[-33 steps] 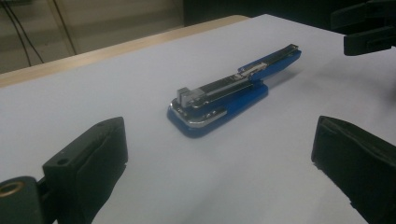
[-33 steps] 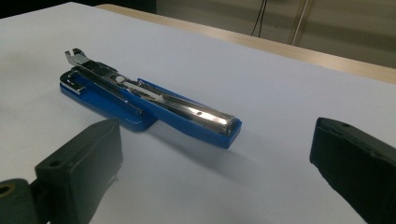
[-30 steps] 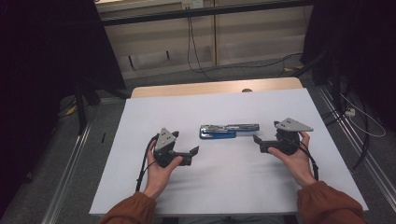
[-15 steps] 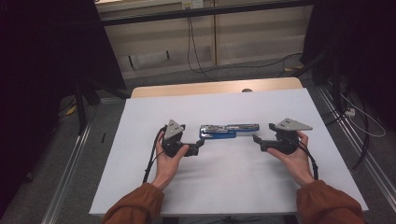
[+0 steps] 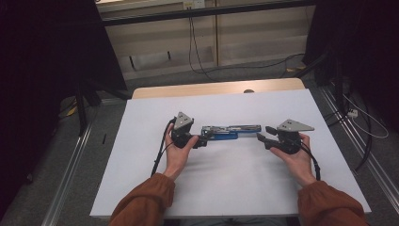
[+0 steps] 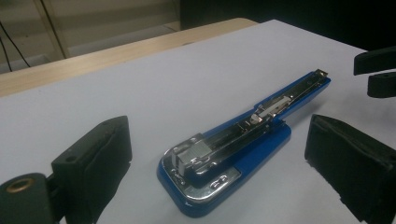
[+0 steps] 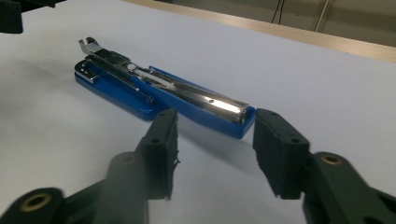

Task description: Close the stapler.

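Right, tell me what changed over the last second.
The left gripper slid rightward up to the blue stapler's near end, jaws open around it, not gripping. The right gripper stayed put while its jaws were closing; nothing is between them yet. The stapler hasn't moved on the white sheet.

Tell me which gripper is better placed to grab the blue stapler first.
Probably the left gripper: its open jaws already flank the wide end of the stapler. The right gripper, its jaws having just been closing, sits short of the narrow end.
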`<state>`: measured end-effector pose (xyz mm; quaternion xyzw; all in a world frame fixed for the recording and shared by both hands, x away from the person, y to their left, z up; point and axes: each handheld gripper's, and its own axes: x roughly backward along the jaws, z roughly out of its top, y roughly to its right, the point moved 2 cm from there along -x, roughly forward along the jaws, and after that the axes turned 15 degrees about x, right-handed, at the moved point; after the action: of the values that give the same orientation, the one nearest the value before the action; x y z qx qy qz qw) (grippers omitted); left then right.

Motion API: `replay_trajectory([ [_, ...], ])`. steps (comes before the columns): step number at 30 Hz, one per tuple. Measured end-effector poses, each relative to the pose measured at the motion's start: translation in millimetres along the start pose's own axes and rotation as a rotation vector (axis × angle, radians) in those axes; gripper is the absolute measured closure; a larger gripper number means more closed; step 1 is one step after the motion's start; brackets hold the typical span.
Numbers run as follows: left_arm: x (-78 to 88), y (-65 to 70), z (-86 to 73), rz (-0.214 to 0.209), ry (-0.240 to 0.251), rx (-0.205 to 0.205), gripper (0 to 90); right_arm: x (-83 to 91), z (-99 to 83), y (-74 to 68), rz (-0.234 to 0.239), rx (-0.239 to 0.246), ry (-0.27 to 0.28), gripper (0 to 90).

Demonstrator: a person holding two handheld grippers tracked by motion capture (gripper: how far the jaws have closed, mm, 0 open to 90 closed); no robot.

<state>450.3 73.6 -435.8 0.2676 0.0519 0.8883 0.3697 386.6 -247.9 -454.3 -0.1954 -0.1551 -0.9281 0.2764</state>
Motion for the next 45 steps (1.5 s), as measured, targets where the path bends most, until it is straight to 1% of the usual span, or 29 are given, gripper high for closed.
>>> replay_trajectory([
  [1, -1.5, 0.1, -1.9, 0.01, -0.015, -0.019, 6.8, -0.6, 0.1, -0.8, 0.007, -0.001, -0.001, 55.8],
  [2, -2.7, 0.4, -3.4, 0.016, -0.025, -0.03, 6.4, -1.4, 0.0, -1.3, 0.014, 0.003, 0.0, 60.3],
  [3, -3.2, -0.2, -4.6, 0.011, -0.036, -0.033, 6.4, -2.0, 0.0, -2.0, 0.018, 0.009, -0.002, 64.4],
  [4, -3.5, -1.4, -5.8, 0.005, -0.051, -0.032, 7.0, -2.6, -0.1, -2.4, 0.022, 0.016, -0.002, 66.5],
  [5, -3.7, -2.7, -6.6, 0.004, -0.061, -0.03, 7.0, -3.4, -0.3, -2.4, 0.033, 0.011, 0.0, 70.4],
  [6, -3.7, -4.2, -7.3, 0.004, -0.071, -0.036, 6.9, -3.6, -0.5, -2.5, 0.042, 0.003, 0.003, 77.5],
  [7, -3.5, -5.8, -7.6, 0.015, -0.078, -0.048, 6.8, -3.5, -0.4, -2.6, 0.048, 0.006, 0.008, 80.3],
  [10, -4.6, -7.1, -7.3, 0.024, -0.064, -0.02, 6.5, -3.2, 0.1, -2.7, 0.053, 0.008, 0.01, 90.0],
  [12, -7.0, -6.3, -7.6, 0.044, -0.054, -0.008, 6.2, -3.3, -0.2, -2.5, 0.048, 0.009, 0.003, 90.0],
  [14, -8.2, -4.9, -8.5, 0.048, -0.068, -0.016, 7.5, -3.9, -0.7, -2.1, 0.046, 0.006, -0.011, 90.0],
  [15, -8.2, -4.4, -8.8, 0.041, -0.073, -0.017, 11.6, -4.2, -1.1, -1.9, 0.045, 0.007, -0.016, 90.0],
  [16, -8.4, -3.8, -9.1, 0.025, -0.075, -0.007, 19.3, -4.5, -1.5, -1.6, 0.047, 0.006, -0.018, 90.0],
  [17, -8.8, -3.5, -9.2, 0.021, -0.074, -0.003, 24.0, -4.7, -1.8, -1.6, 0.048, 0.007, -0.024, 90.0],
  [18, -8.7, -4.1, -8.9, 0.029, -0.078, -0.01, 24.8, -5.1, -2.0, -1.3, 0.047, 0.011, -0.025, 90.0],
  [19, -9.0, -4.1, -8.8, 0.029, -0.066, -0.005, 26.2, -5.3, -2.1, -1.1, 0.047, 0.013, -0.024, 90.0],
  [20, -9.0, -5.3, -8.2, 0.025, -0.061, -0.015, 31.0, -5.7, -2.1, -0.9, 0.046, 0.013, -0.024, 90.0],
  [22, -9.7, -6.8, -8.0, 0.013, -0.062, 0.004, 33.9, -6.2, -2.3, -0.8, 0.043, 0.015, -0.029, 90.0],
  [24, -10.0, -7.8, -8.3, 0.018, -0.068, 0.003, 37.7, -6.9, -2.8, -1.0, 0.045, 0.015, -0.034, 90.0],
  [29, -8.0, -8.0, -7.8, 0.022, -0.061, 0.006, 59.6, -8.4, -3.5, -1.7, 0.046, 0.023, -0.044, 90.0],
  [30, -8.2, -7.9, -7.9, 0.011, -0.063, 0.007, 64.0, -8.7, -3.6, -1.5, 0.045, 0.024, -0.046, 90.0],
  [32, -9.1, -6.1, -8.9, 0.009, -0.064, 0.002, 71.8, -9.3, -4.1, -1.3, 0.047, 0.022, -0.049, 90.0],
  [33, -9.3, -5.4, -9.4, 0.004, -0.077, -0.009, 76.4, -9.5, -4.3, -1.3, 0.047, 0.02, -0.052, 90.0],
  [35, -10.6, -2.3, -10.6, -0.005, -0.082, -0.01, 82.4, -10.3, -4.6, -1.1, 0.048, 0.02, -0.056, 90.0],
  [36, -11.3, -1.3, -10.8, -0.009, -0.088, -0.018, 85.6, -10.6, -4.6, -1.2, 0.048, 0.019, -0.057, 90.0],
  [38, -13.5, 0.6, -11.1, -0.012, -0.097, -0.023, 90.0, -11.5, -4.7, -1.4, 0.052, 0.019, -0.06, 90.0],
  [40, -17.0, 1.5, -9.5, -0.008, -0.113, -0.041, 90.0, -12.1, -4.8, -1.9, 0.055, 0.019, -0.064, 90.0],
  [43, -21.6, 1.6, -6.8, -0.008, -0.117, -0.04, 90.0, -11.8, -4.6, -2.0, 0.056, 0.013, -0.063, 90.0],
  [44, -23.2, 0.7, -6.1, -0.002, -0.127, -0.057, 90.0, -12.0, -4.4, -1.4, 0.056, 0.012, -0.063, 90.0],
  [45, -25.8, 1.3, -6.8, -0.013, -0.136, -0.044, 90.0, -12.2, -4.2, -0.8, 0.054, 0.012, -0.062, 90.0],
])
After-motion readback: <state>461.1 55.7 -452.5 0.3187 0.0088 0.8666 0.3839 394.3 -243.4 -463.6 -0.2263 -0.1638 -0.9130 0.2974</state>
